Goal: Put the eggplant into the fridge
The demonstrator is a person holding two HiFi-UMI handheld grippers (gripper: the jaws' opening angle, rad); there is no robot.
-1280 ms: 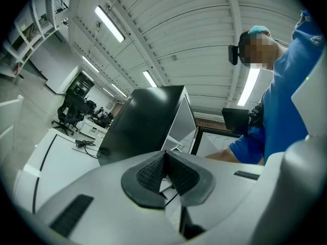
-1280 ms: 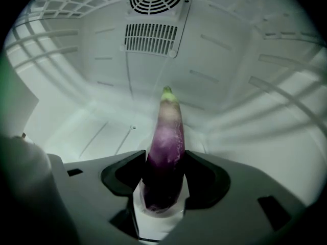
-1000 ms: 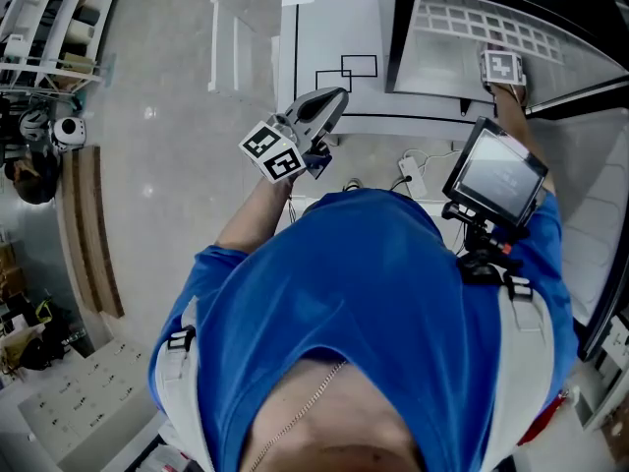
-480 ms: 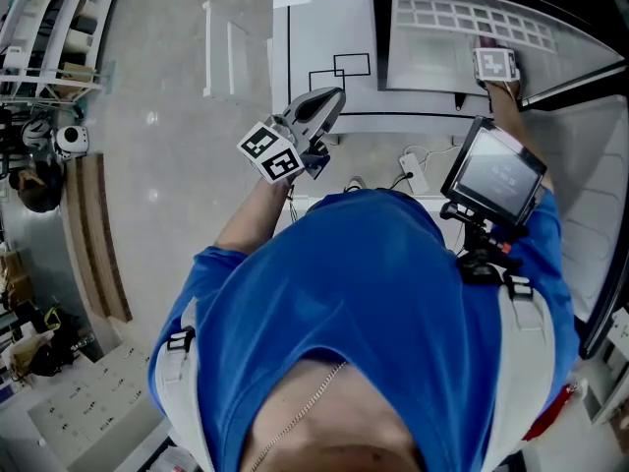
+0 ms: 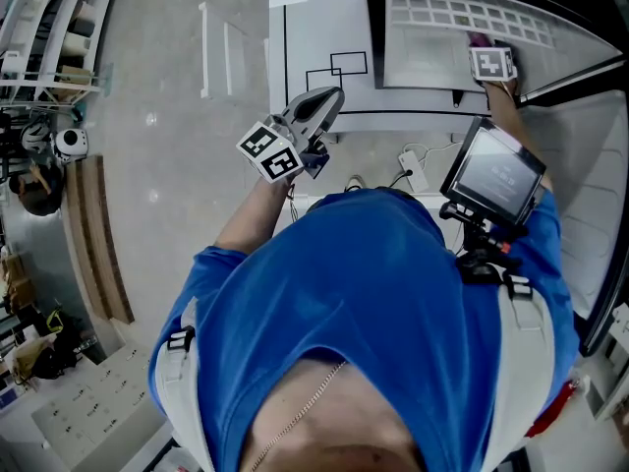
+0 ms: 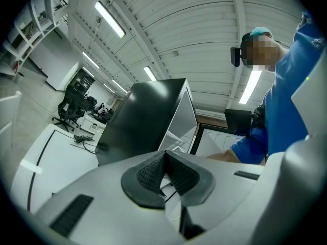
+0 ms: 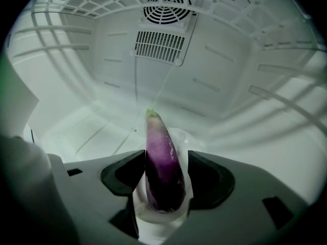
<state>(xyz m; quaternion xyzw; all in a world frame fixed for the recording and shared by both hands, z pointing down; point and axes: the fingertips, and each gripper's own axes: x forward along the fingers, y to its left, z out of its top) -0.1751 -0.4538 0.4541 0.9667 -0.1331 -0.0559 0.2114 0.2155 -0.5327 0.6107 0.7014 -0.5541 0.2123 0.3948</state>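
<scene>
1. Fridge [image 7: 214, 60]: door's open, and the right arm is the one inside.
2. Left gripper [image 6: 164, 163]: clamped together on nothing, well outside the fridge.
3. Right gripper [image 7: 164, 174]: squeezing the eggplant, angled down toward the fridge floor.
4. Eggplant [image 7: 162, 157]: long axis runs along the jaws, green tip toward the back wall.

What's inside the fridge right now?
The eggplant, clamped in the right gripper, is inside the fridge, with a vent on the back wall. The fridge floor beneath the gripper is covered.
</scene>
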